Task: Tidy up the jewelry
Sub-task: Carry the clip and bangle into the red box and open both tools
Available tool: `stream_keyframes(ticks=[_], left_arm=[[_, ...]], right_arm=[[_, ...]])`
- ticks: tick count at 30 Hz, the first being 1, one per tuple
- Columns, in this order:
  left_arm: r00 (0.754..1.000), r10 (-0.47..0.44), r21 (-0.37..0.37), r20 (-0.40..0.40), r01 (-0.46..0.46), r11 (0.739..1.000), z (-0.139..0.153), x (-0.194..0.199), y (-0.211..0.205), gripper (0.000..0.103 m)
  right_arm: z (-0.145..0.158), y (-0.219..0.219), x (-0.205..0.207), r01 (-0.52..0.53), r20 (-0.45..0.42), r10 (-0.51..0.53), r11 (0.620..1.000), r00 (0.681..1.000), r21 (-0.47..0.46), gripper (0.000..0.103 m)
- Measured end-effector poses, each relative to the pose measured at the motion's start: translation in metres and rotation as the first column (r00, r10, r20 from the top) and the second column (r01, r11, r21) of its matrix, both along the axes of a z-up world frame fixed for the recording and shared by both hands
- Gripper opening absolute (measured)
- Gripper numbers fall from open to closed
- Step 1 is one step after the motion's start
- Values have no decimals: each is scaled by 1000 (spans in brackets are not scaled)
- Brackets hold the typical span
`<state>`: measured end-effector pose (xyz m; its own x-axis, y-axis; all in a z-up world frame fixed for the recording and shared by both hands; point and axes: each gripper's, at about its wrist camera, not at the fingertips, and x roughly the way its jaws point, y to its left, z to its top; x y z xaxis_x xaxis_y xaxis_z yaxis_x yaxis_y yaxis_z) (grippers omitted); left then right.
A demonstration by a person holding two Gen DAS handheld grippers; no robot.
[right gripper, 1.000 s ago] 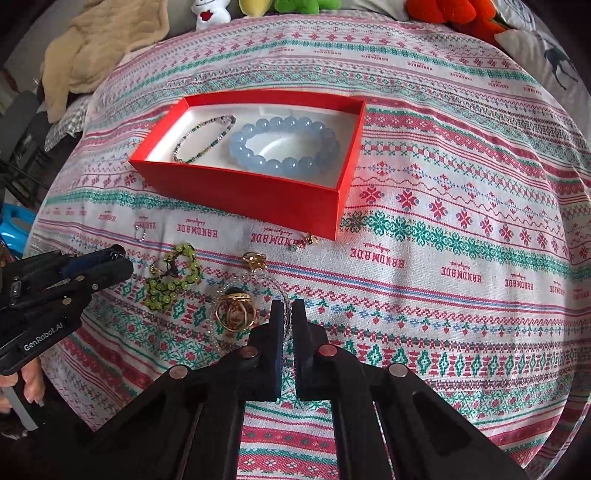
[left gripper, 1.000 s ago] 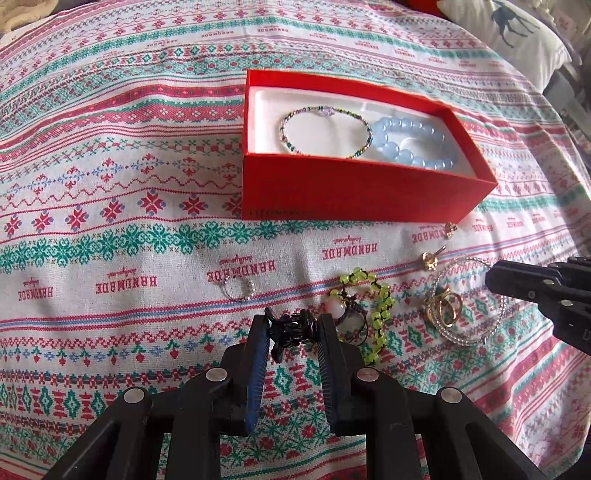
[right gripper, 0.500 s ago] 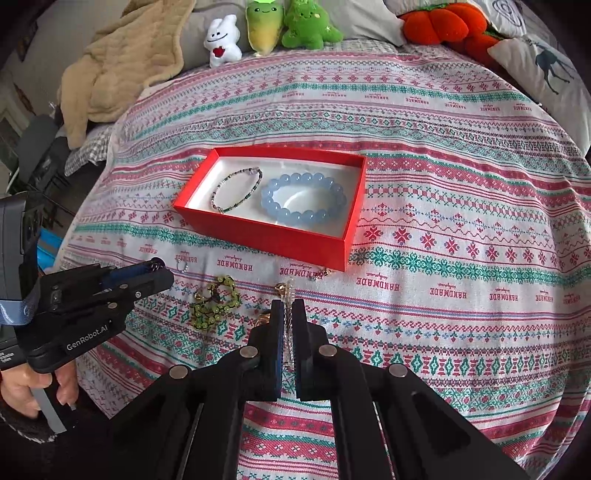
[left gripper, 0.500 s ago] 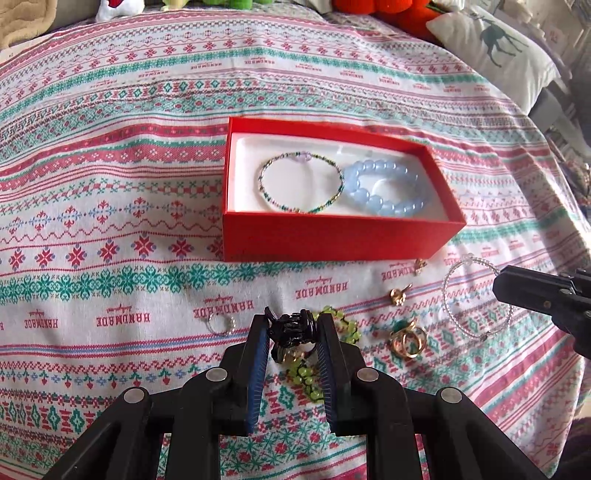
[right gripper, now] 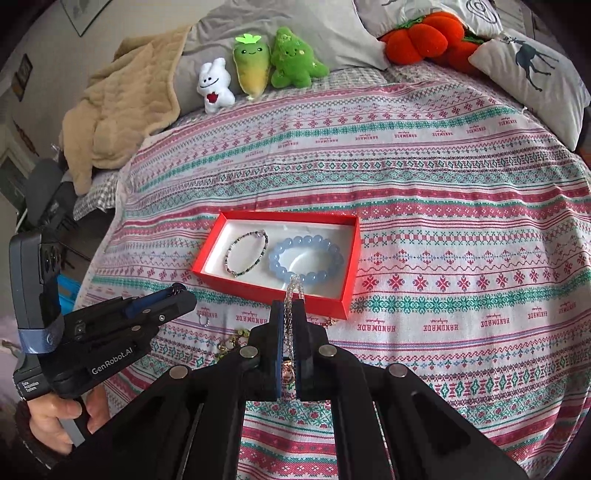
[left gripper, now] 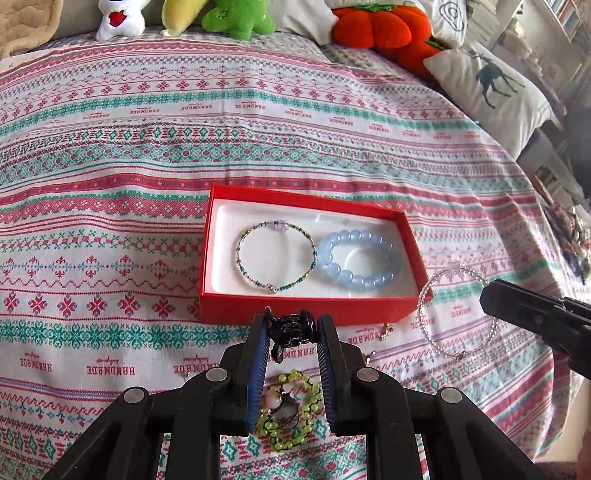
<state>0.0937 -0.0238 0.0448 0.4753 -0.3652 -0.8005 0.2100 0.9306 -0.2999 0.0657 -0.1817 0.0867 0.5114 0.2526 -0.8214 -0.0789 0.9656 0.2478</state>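
A red box [left gripper: 306,314] [right gripper: 347,258] lies open on the patterned cloth, holding a thin beaded bracelet [left gripper: 277,258] [right gripper: 245,254] and a blue bead bracelet [left gripper: 360,258] [right gripper: 306,258]. My left gripper [left gripper: 291,321] [right gripper: 184,297] hovers just in front of the box, shut on a small black ornament [left gripper: 291,328]. My right gripper [right gripper: 291,308] [left gripper: 491,295] is shut on a clear bead bracelet [left gripper: 458,314] [right gripper: 293,291], which hangs off its tips beside the box's right end. Under the left fingers a green bead bracelet [left gripper: 291,410] lies on the cloth.
Small gold pieces [left gripper: 386,330] lie in front of the box, and a small hoop [right gripper: 203,321] sits to its left. Plush toys [right gripper: 255,74], an orange cushion [left gripper: 376,29], a deer pillow [left gripper: 491,85] and a beige blanket [right gripper: 122,110] line the far side. A hand [right gripper: 55,417] holds the left gripper.
Both grippers have risen with their pieces. The clear bracelet has come up off the cloth and now hangs free. The box and far toys have come further into view.
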Motion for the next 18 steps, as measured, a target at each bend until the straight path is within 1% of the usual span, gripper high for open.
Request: stream_keyframes(ticks=[7, 11, 18], left_arm=[[998, 41, -32, -36, -43, 999, -5, 27, 0, 20], [997, 55, -39, -47, -57, 998, -15, 45, -2, 20], [994, 85, -1, -69, -86, 996, -38, 66, -7, 20]], right_arm=[[7, 6, 19, 19, 34, -20, 1000, 999, 17, 3], [4, 9, 33, 37, 41, -37, 999, 998, 8, 3], [-12, 13, 57, 43, 23, -43, 999, 999, 9, 3]])
